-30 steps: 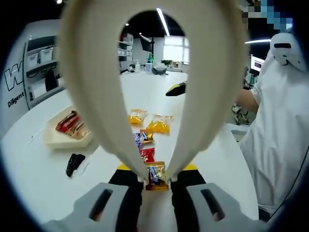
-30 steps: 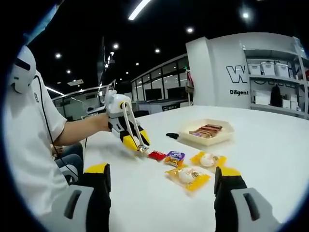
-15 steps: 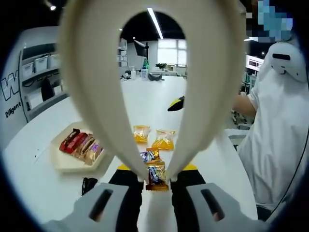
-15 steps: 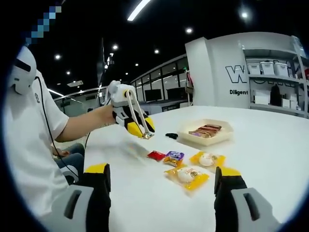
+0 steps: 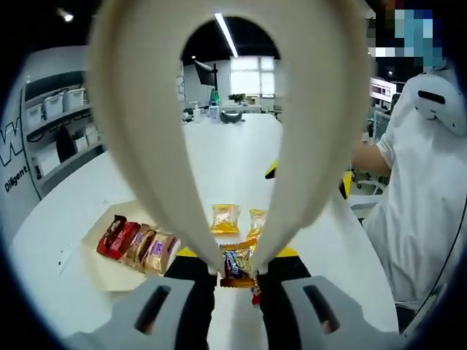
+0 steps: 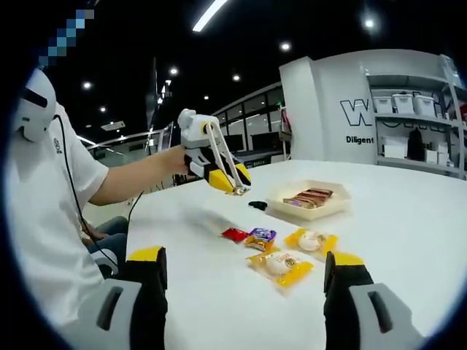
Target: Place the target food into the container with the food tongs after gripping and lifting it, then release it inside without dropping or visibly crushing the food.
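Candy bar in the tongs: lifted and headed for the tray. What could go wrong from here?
1. The tongs pinch the candy bar only at their tips, so it may slip out before it reaches the tray.
2. The tray already holds several bars; a release above them might bounce the new one out.
3. The left tool is still well short of the tray, above the bare table; opening early would drop the bar outside.

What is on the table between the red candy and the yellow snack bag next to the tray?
In the right gripper view, a small purple-wrapped candy lies between the red-wrapped candy and the yellow packaged snack near the shallow beige tray.
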